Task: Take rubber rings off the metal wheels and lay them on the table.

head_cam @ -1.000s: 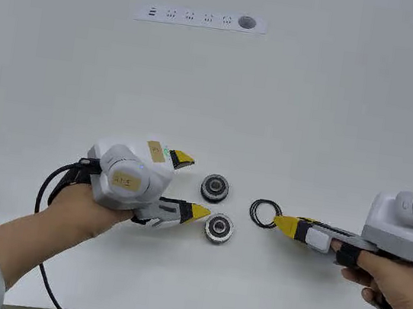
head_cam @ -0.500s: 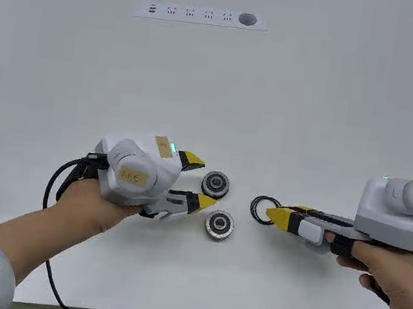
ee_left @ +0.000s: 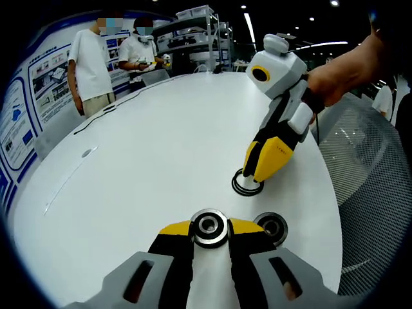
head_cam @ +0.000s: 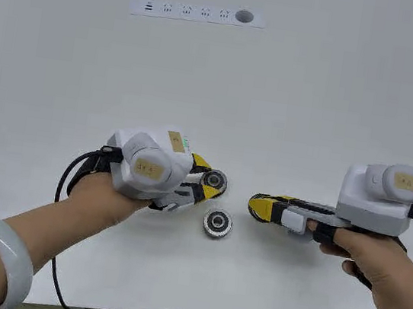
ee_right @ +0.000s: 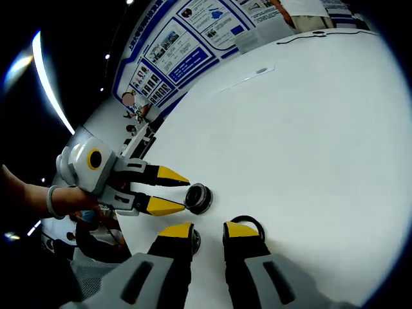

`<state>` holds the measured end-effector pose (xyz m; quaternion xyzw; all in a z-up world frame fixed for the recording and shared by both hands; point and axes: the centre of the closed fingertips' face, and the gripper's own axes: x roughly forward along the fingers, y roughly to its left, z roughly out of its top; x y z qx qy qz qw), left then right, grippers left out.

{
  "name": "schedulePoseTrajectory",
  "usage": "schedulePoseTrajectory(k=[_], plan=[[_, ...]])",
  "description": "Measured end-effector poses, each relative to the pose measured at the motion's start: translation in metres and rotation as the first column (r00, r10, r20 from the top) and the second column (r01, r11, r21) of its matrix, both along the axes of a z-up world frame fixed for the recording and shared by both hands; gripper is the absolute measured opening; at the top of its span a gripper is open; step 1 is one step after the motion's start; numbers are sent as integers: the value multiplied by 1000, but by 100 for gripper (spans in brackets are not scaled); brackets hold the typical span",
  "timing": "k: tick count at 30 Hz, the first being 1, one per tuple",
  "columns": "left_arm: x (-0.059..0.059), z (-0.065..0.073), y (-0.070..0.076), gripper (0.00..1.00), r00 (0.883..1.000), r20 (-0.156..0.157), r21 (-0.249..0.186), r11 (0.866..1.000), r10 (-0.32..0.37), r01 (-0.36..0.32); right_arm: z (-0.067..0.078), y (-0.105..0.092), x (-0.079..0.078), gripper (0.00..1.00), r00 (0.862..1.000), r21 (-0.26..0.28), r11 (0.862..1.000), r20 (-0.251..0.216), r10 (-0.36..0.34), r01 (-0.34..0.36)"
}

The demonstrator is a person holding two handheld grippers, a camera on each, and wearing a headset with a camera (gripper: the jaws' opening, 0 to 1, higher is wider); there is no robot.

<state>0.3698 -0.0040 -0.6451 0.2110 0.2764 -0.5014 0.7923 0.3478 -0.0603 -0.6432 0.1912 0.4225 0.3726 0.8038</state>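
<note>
A metal wheel [head_cam: 215,179] [ee_left: 209,225] [ee_right: 198,197] with a black rubber ring stands on the white table between the jaws of my left gripper [head_cam: 208,178] [ee_left: 210,226], which touch it on both sides. A second wheel [head_cam: 217,223] [ee_left: 272,226] lies just beside it, nearer to me. Loose black rubber rings [ee_left: 244,185] [ee_right: 246,221] lie flat on the table to the right. My right gripper [head_cam: 259,206] [ee_right: 208,230] hovers over them, its jaws a little apart with nothing between them. In the head view its yellow tips hide the rings.
A white power strip [head_cam: 198,12] lies at the far side of the table [head_cam: 314,100]. A black cable [head_cam: 73,174] trails from my left hand off the near edge. People stand beyond the table [ee_left: 90,61].
My left gripper moved right and narrowed its jaws around the far wheel. My right gripper moved left until its tips cover the loose rings.
</note>
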Motion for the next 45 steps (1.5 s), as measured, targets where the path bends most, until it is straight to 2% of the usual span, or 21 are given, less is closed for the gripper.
schedulePoseTrajectory(k=[11,22,34,41,45], plan=[[1,-8,-1,19,999,-28,32,999,-15,16,2,16,8,20,999,13,999,-7,32,-32],[2,-8,-2,17,999,-37,18,1000,-24,25,-3,30,21,20,998,32,998,-46,48,-46],[4,-8,-1,13,999,-37,22,999,-25,26,-11,40,20,21,991,32,997,-112,74,-71],[4,-9,-2,13,999,-37,20,999,-24,25,-11,46,17,22,983,71,995,-168,79,-68],[4,-9,-2,13,999,-36,19,1000,-22,23,-13,47,17,23,980,72,995,-186,75,-63]])
